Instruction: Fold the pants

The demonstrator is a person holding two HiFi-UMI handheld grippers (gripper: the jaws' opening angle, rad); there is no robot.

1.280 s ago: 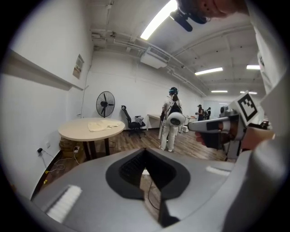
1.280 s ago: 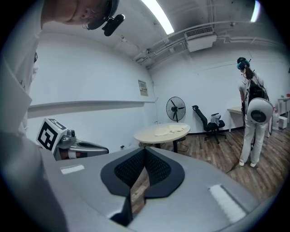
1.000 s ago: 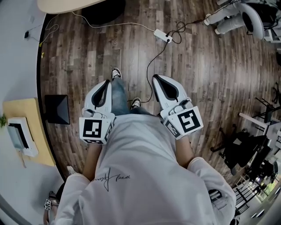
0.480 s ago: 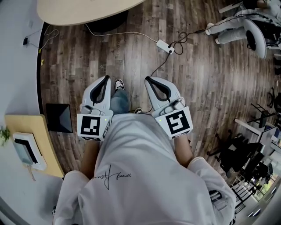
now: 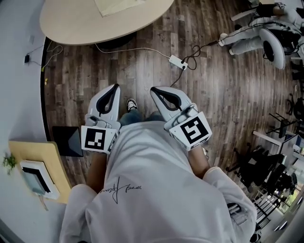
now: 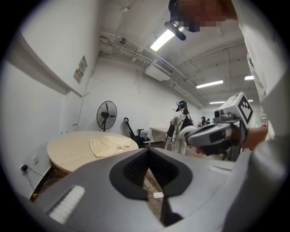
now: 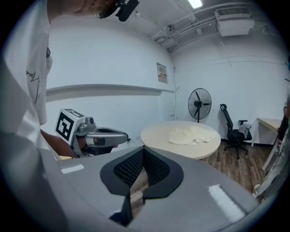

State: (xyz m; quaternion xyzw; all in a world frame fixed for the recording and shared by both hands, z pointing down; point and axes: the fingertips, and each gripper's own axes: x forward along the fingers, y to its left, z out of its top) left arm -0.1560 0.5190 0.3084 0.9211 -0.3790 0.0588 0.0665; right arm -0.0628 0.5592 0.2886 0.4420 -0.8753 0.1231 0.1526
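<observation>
Cream pants [image 5: 116, 5] lie on a round beige table [image 5: 80, 26] at the top of the head view, well ahead of both grippers. My left gripper [image 5: 115, 88] is held out at waist height over the wooden floor. Its jaws have just been opening and stand a narrow slit apart, with nothing between them. Beside it, my right gripper [image 5: 154, 90] is shut and empty. The left gripper view has the pants [image 6: 108, 146] and table [image 6: 68, 156] beyond its jaws [image 6: 147, 152]. The right gripper view shows the pants [image 7: 190, 134] past its jaws [image 7: 143, 149].
A white power strip [image 5: 178, 61] with trailing cables lies on the floor between me and the table. A wooden desk [image 5: 33, 161] and a black panel [image 5: 70, 141] stand at the left. A floor fan [image 7: 199, 103] and an office chair [image 7: 233, 131] stand beyond the table. People [image 6: 181, 122] are far off.
The table has slid further into view at the top and the pants now show on it. Both grippers and the person have moved forward toward it across the floor.
</observation>
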